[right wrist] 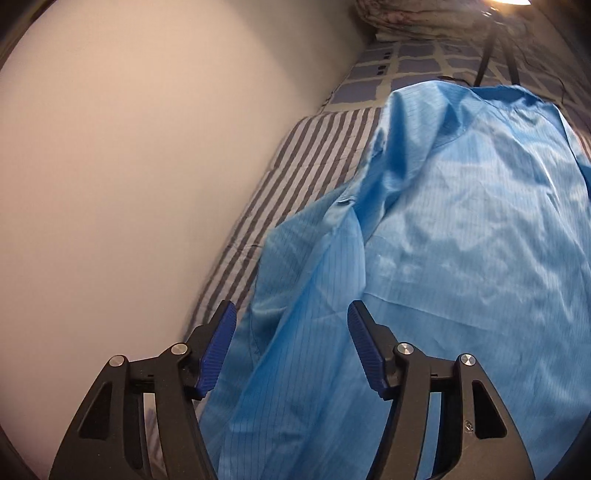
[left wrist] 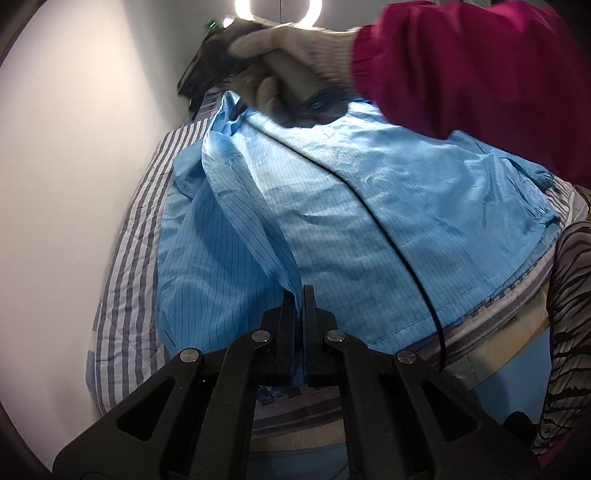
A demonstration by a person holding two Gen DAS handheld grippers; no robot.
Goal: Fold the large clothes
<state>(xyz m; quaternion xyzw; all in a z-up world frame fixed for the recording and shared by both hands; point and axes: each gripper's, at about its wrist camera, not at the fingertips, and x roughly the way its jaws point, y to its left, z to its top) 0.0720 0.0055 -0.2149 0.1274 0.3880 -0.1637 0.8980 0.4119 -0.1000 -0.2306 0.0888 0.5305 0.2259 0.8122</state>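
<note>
The blue garment [left wrist: 369, 206] is lying spread over the striped bed cover [left wrist: 125, 280], alongside the pale wall [left wrist: 74, 147].

Left tool [left wrist: 299, 299]: its fingers are pressing together on a raised ridge of the garment's fabric, pinching a fold that is running away toward the far end.

Right tool [right wrist: 291, 325]: its jaws are standing wide apart, blue pads [right wrist: 218, 347] showing, with cloth passing between them but not gripped. In the left wrist view the gloved right hand [left wrist: 291, 48] is carrying it over the far part of the garment.

Judgement on the step: a side panel is being gathered for folding inward. To do this well, the right tool should be closing on the same edge the left one is holding, further along, so that both ends lift together and the crease runs straight. The fabric looks thin and slippery; a shallow bite may be sliding out, so a deeper bite is advisable. Keeping light tension between the two tools should be preventing sag.

Containers: none are visible in either view. A bundle of bedding [right wrist: 413, 18] is sitting at the far end of the bed.
</note>
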